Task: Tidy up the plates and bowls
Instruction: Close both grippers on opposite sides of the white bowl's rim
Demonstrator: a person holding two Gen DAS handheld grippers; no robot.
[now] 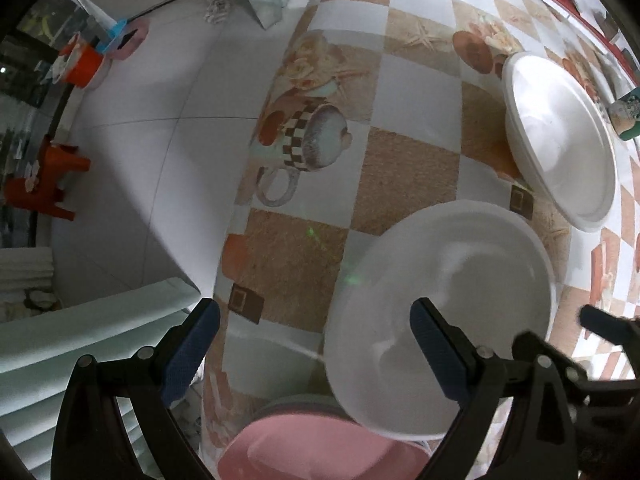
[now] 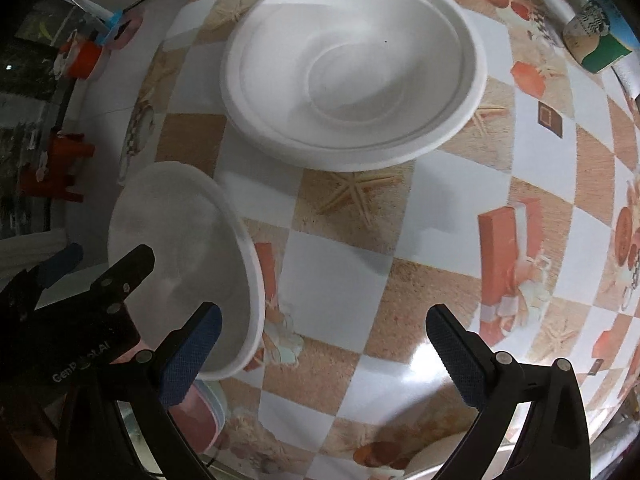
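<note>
A white bowl (image 1: 460,280) stands on the checkered table (image 1: 400,176), near its left edge. My left gripper (image 1: 316,352) points down over it and is open. One of its fingers (image 1: 436,344) is over the bowl's inside and the other is outside the rim, with no pad touching. Farther back lies a wide white plate (image 1: 560,136), which looks like a stack (image 2: 352,68) in the right wrist view. My right gripper (image 2: 322,354) hangs open over bare tablecloth, right of the bowl (image 2: 180,240), with nothing between its fingers. A pink bowl (image 1: 320,452) sits just under the white one.
A green and white paper cup (image 2: 596,40) lies at the table's far right. The table edge (image 1: 240,208) drops to a white tiled floor with red stools (image 1: 48,184) and small tubs. A pale slatted seat (image 1: 80,340) is beside the table. Patterned tablecloth (image 2: 440,240) lies between the dishes.
</note>
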